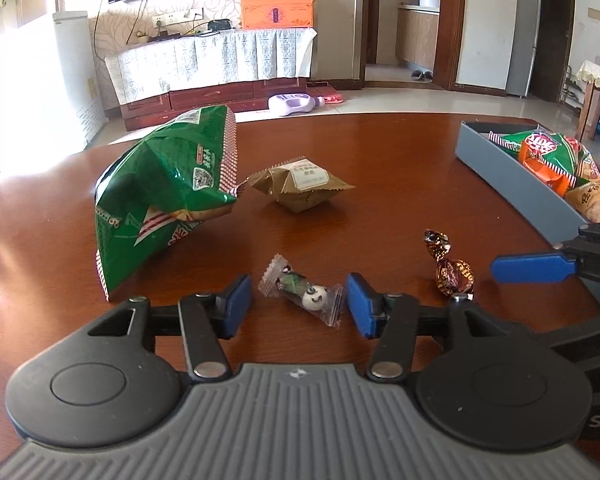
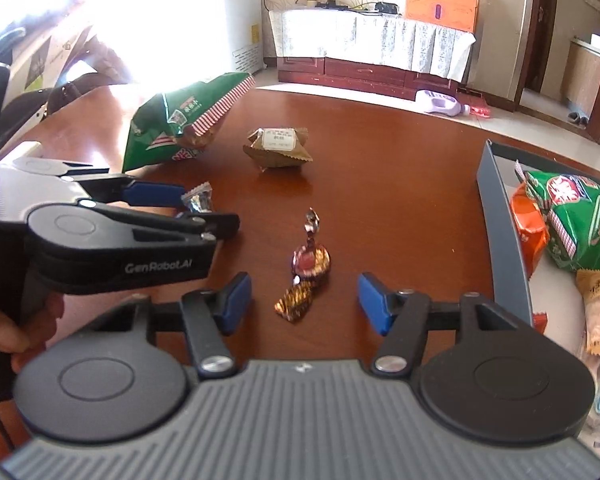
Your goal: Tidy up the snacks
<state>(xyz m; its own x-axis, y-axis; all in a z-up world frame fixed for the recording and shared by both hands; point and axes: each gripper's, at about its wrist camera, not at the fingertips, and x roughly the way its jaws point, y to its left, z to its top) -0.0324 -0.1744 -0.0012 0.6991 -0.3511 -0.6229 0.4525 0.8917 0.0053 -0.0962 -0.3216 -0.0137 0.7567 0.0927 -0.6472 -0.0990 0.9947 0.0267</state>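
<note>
While both sets of jaws stand apart and grip nothing, the left gripper (image 1: 298, 305) straddles a panda candy (image 1: 302, 294) on the tabletop (image 1: 380, 168), and the right gripper (image 2: 304, 300) frames a brown candy (image 2: 306, 276). A green bag (image 1: 168, 196) and a tan packet (image 1: 300, 186) lie beyond; the tray (image 1: 504, 172) at right holds more snacks.

2 candies (image 1: 302, 294), 1 green bag (image 1: 164, 196), 1 tray (image 1: 500, 164)

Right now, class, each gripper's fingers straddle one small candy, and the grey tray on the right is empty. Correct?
Not quite: the grey tray is not empty. The right wrist view shows snack bags in it. The rest holds.
</note>
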